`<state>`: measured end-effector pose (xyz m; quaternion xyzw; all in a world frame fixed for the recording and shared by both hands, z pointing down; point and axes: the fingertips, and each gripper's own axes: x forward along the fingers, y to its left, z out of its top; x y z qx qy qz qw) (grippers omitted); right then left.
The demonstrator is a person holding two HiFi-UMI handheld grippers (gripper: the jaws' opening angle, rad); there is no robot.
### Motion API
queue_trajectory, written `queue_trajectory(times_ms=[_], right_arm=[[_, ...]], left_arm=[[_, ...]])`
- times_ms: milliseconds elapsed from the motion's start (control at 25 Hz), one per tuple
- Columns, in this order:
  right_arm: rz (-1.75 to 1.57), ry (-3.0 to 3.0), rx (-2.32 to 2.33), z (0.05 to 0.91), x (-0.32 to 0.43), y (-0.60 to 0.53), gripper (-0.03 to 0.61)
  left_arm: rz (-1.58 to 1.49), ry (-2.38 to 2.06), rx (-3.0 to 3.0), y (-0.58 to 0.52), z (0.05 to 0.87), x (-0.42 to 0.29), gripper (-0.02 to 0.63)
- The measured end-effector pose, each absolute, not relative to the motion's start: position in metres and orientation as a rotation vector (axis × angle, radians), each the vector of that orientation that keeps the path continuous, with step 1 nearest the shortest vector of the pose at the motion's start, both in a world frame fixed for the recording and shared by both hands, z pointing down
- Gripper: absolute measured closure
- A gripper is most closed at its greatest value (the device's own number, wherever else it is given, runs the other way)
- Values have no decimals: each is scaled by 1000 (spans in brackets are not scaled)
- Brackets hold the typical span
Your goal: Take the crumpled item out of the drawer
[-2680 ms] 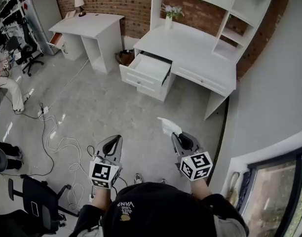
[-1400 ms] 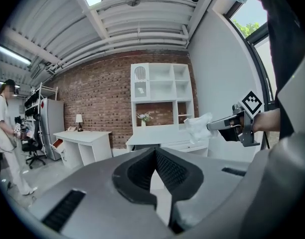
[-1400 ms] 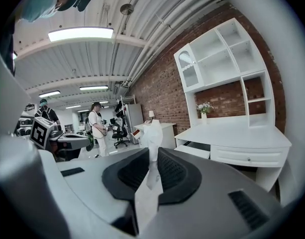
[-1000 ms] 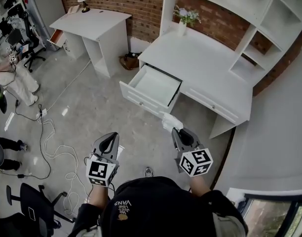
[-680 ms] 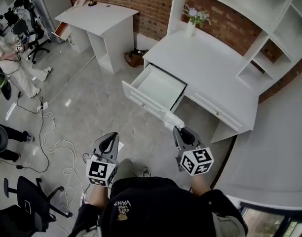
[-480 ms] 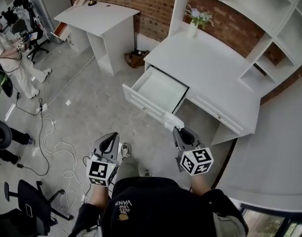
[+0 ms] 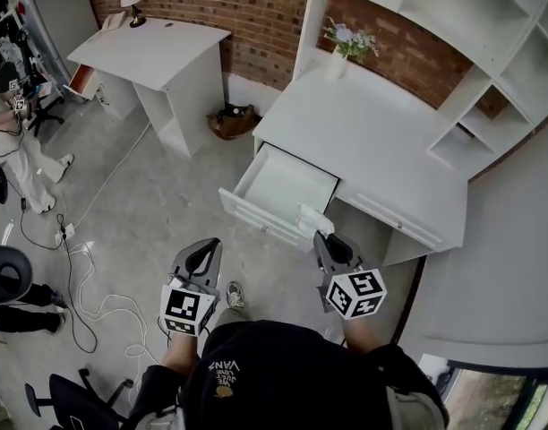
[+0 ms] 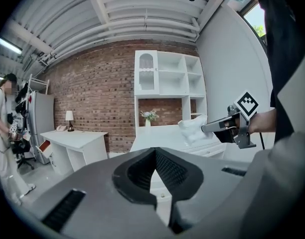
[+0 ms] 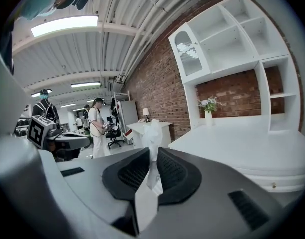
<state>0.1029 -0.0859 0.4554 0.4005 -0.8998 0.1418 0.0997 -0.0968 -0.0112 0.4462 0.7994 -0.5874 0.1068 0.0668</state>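
Plainly the crumpled white item (image 9: 153,131), paper or thin cloth, I cannot tell which, is out of the open white drawer (image 7: 283,183). It hangs in the air in front of the white desk (image 7: 363,133), above the grey floor (image 7: 158,204), and in the head view its far end overlaps the near corner of the drawer front. The right gripper (image 9: 152,156) pinches it: the two dark ribbed pads are closed on a narrow lower tail of the item, while the fuller, wrinkled part stands free beyond the tips. The left gripper (image 8: 155,152) is held alongside, apart from it, with its jaws pressed together and nothing between them.

The hold looks slight, since only a thin strip sits between the pads. A quick swing or any easing of the squeeze could let that strip slide out, and the item would drop to the floor or back into the drawer. The drawer front is also near the right gripper, so a careless sweep might knock it.

The item's long axis runs along the jaws. Its bulky end points forward, away from the person and towards the desk.
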Motion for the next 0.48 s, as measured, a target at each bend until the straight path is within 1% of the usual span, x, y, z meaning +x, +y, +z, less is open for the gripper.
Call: queue_trajectory(times_ms=[480], right_arm=[[448,-2552,1397,465,38,-148,532]], left_arm=[[350,-1587,2544,-101,451,-177,607]])
